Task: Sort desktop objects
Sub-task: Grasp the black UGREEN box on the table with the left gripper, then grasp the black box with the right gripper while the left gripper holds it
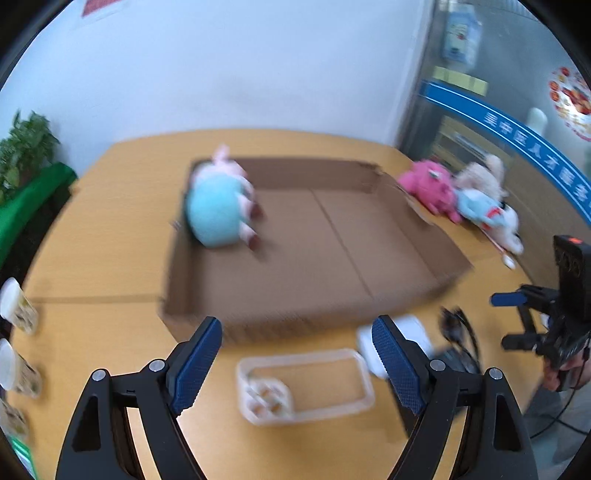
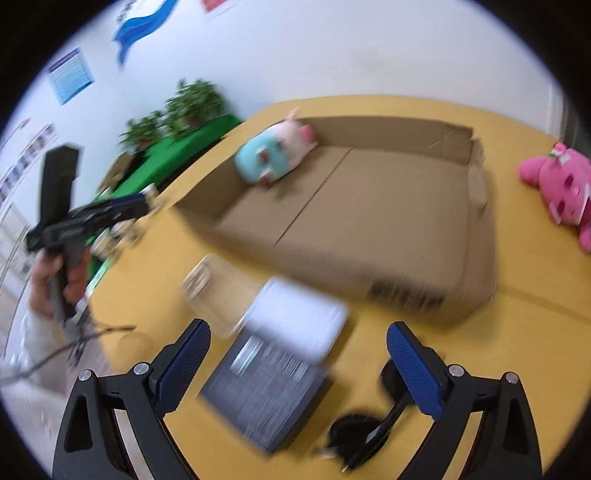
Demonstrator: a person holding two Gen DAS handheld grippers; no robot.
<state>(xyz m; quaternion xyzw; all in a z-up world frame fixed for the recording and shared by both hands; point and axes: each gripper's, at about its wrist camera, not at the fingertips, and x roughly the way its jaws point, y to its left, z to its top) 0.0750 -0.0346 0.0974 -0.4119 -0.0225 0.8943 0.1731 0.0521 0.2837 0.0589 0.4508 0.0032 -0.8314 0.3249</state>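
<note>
Plush pig in a turquoise dress [image 1: 218,206] lies in the shallow brown cardboard box [image 1: 332,258] while left gripper [image 1: 295,365] and right gripper [image 2: 299,365] hover wide open, empty, above the yellow wooden worktop [image 1: 110,258].

Look past your table [image 1: 110,229] and you see a white wall [image 1: 229,74]. Green plants [image 2: 192,101] stand by that wall, and a green cloth [image 2: 177,147] lies just under them. Up on the wall hangs a blue paper sign [image 2: 70,75], and beside it a blue wavy shape [image 2: 142,26]. On the other side you see a glass wall [image 1: 491,70] with a blue stripe [image 1: 517,136] running across it. A round red sticker [image 1: 570,101] sits near that stripe.
</note>
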